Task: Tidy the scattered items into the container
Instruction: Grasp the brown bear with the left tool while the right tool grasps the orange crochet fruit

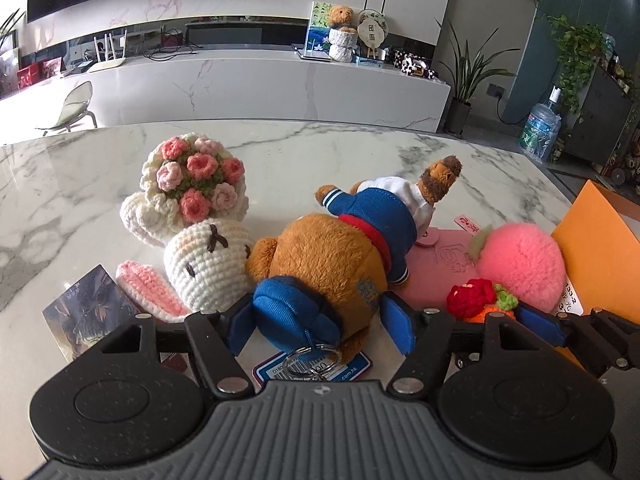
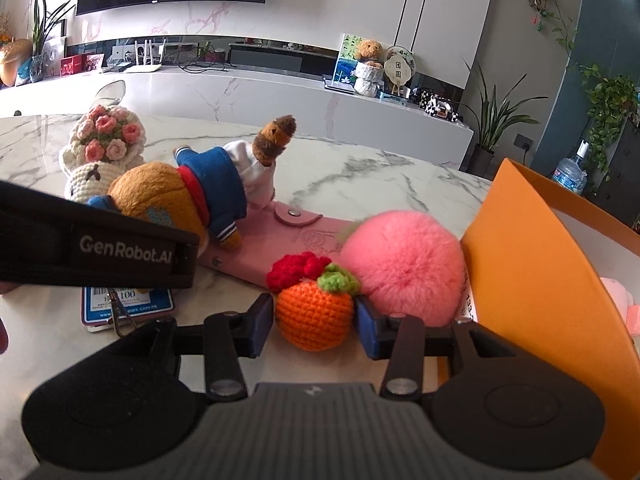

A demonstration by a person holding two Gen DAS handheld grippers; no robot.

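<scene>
A brown plush bear (image 1: 328, 256) in a blue jacket lies on the marble table (image 1: 320, 152), its blue cap (image 1: 296, 312) towards me. My left gripper (image 1: 318, 328) is open, one blue pad on each side of the cap and head, neither pressing. My right gripper (image 2: 315, 322) is shut on a crochet orange (image 2: 314, 316) with a green leaf and a red flower, low over the table. The orange box (image 2: 540, 280) stands just right of it, with something pink inside. The crochet orange (image 1: 480, 308) also shows at the right of the left wrist view.
A crochet bunny (image 1: 208, 256) with a rose bouquet (image 1: 196, 176) lies left of the bear. A pink fluffy ball (image 2: 400, 268) and a pink leather case (image 2: 280, 240) lie by the box. A blue-edged card (image 2: 128, 304) and a dark picture card (image 1: 80, 312) lie near the front.
</scene>
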